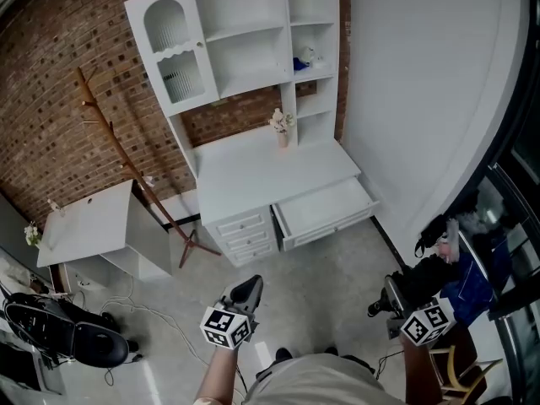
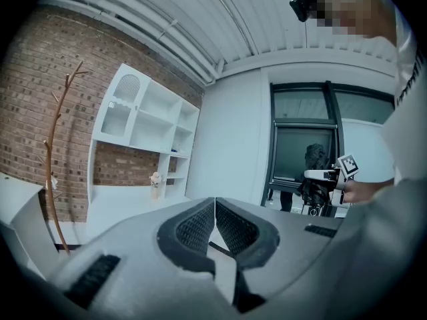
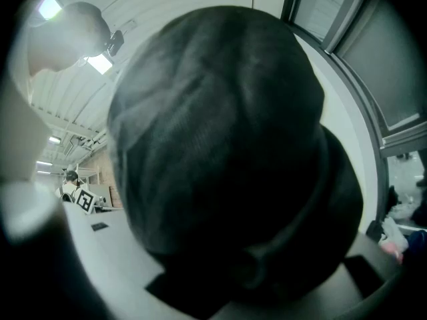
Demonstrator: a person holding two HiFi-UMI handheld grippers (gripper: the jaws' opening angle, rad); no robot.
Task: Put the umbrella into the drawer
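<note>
Status: carry phase, umbrella not yet at the drawer. The right hand-held gripper (image 1: pixel 402 305) is closed on the folded black umbrella (image 1: pixel 415 280). In the right gripper view the dark fabric bundle (image 3: pixel 220 145) fills nearly the whole frame and covers the jaws, with only pale jaw surfaces showing beneath it. The left hand-held gripper (image 1: pixel 251 285) carries nothing; its ribbed pads (image 2: pixel 200 227) meet at the tips with no object between them. The white bench (image 1: pixel 270 174) lies ahead of the person and well apart from both grippers. A small vase (image 1: pixel 281 130) stands near the bench's back edge. The drawer (image 1: pixel 329 230) under the front edge, by the right front corner, stands pulled open and looks empty inside. Judged done: umbrella picked up, drawer open. Judged left: bring the umbrella across to the right front corner, lower it lengthwise into the drawer and release. The task does not say whether the drawer is to be pushed shut afterwards.
</note>
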